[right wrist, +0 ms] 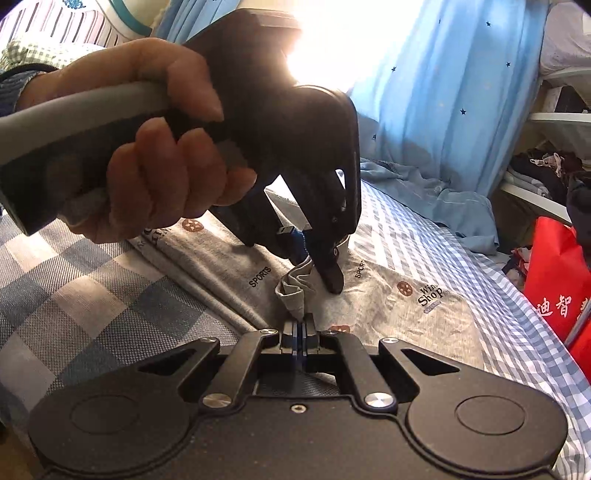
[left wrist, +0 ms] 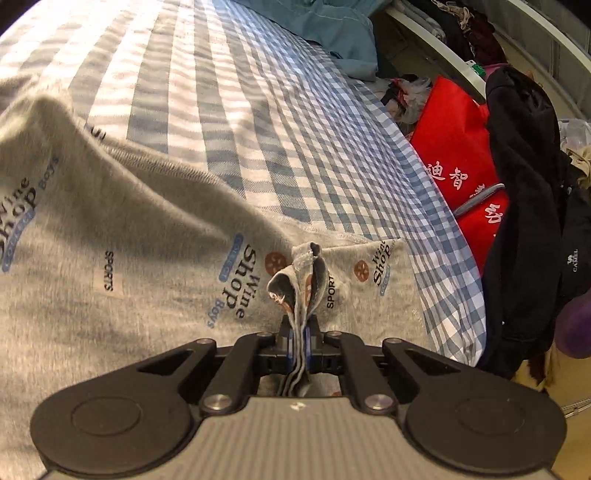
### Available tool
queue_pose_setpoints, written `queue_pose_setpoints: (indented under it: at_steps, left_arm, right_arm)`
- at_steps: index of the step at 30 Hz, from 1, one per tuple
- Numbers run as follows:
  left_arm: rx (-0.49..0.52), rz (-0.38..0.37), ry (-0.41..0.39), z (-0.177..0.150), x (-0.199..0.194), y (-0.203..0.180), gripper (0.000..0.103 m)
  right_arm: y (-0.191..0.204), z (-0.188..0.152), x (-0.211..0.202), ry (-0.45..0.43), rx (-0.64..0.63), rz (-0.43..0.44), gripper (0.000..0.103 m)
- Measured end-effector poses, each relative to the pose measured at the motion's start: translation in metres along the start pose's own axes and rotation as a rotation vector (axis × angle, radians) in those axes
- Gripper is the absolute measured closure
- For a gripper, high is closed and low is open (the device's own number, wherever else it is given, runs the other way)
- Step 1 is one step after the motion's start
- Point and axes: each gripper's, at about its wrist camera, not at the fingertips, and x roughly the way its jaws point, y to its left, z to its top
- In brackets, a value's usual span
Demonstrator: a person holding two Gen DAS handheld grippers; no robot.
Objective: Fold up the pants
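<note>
Grey printed pants [left wrist: 122, 236] with "Wine Shop Boys" and "SPORTS" lettering lie on a blue-and-white checked bed [left wrist: 229, 110]. My left gripper [left wrist: 298, 332] is shut on a bunched edge of the pants, several layers pinched between the blue pads. My right gripper [right wrist: 298, 325] is shut on another bunched bit of the same pants [right wrist: 369, 306]. In the right wrist view, the left gripper [right wrist: 306, 254], held by a hand, grips the cloth just beyond my right fingertips, pointing down at the bed.
A red bag [left wrist: 458, 166] with white characters stands beside the bed's right edge, next to dark clothing [left wrist: 524, 221]. A teal garment [left wrist: 332, 29] lies at the bed's far end. A blue star curtain [right wrist: 443, 92] and white shelves [right wrist: 554, 122] are behind.
</note>
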Motion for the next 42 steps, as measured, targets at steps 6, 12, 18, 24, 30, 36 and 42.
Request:
queue_pose_setpoints:
  at_steps: [6,12,18,24,30,36,42]
  left_arm:
    - [0.154,-0.006,-0.028,0.019,-0.035,-0.038,0.099]
    - [0.227,0.048,-0.026,0.039,-0.097,-0.032,0.099]
    - [0.221,0.159,-0.048,0.038,-0.153,0.027,0.099]
    - [0.138,0.212,-0.009,0.031,-0.148,0.105,0.098]
    - [0.038,0.164,-0.047,0.017,-0.144,0.139,0.088]
    - [0.085,0.391,-0.294,-0.005,-0.17,0.105,0.013]
    - [0.184,0.703,-0.423,-0.015,-0.121,0.053,0.004]
  right_arm:
    - [-0.005,0.022,-0.015,-0.087,0.034,-0.035,0.102]
    - [0.014,0.068,-0.036,-0.175,0.029,0.034,0.102]
    - [0.065,0.103,-0.026,-0.198,-0.02,0.197,0.102]
    - [0.123,0.105,0.012,-0.096,-0.087,0.301,0.102]
    - [0.123,0.094,0.008,-0.108,-0.104,0.305,0.083]
    - [0.039,0.066,-0.017,-0.181,-0.05,0.039,0.004]
    - [-0.047,0.059,0.05,-0.091,-0.019,-0.256,0.001]
